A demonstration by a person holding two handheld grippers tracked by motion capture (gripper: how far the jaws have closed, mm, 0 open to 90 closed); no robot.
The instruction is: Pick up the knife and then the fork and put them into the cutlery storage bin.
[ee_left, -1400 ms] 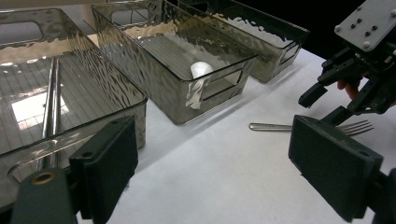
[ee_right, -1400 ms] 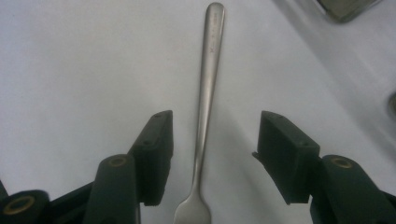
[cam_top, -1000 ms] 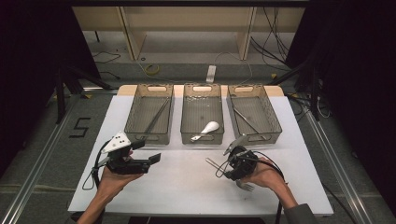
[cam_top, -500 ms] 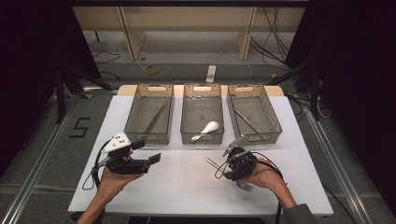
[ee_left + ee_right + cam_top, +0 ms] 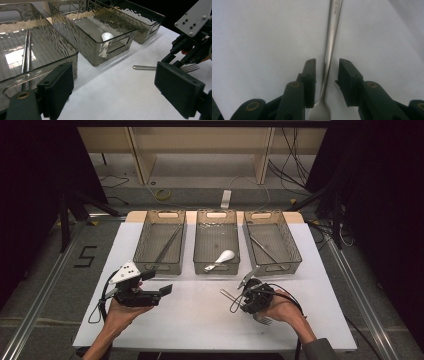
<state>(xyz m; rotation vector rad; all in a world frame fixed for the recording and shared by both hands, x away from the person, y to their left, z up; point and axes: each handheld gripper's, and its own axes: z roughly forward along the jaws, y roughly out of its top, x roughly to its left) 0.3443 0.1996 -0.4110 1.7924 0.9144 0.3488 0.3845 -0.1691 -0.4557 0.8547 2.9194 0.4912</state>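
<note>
Right gripper (image 5: pixel 325 82) straddles the fork (image 5: pixel 332 40) lying on the bench (image 5: pixel 200 320) just below the middle bin (image 5: pixel 216 242); fingers have been closing, not clamped yet, lined up for the handle. Left gripper (image 5: pixel 115 92) waits with fingers wide apart.

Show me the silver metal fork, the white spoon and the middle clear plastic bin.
Silver metal fork (image 5: pixel 331 32), right gripper view, on its handle.
White spoon (image 5: pixel 225 256), high view, on its bowl.
Middle clear plastic bin (image 5: pixel 216 214), high view, on its far rim.

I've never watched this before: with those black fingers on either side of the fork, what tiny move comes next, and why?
Probably finish closing the right gripper. Its fingers have just been closing and flank the fork handle lying on the table, with gaps showing on both sides, so nothing is gripped yet.
</note>
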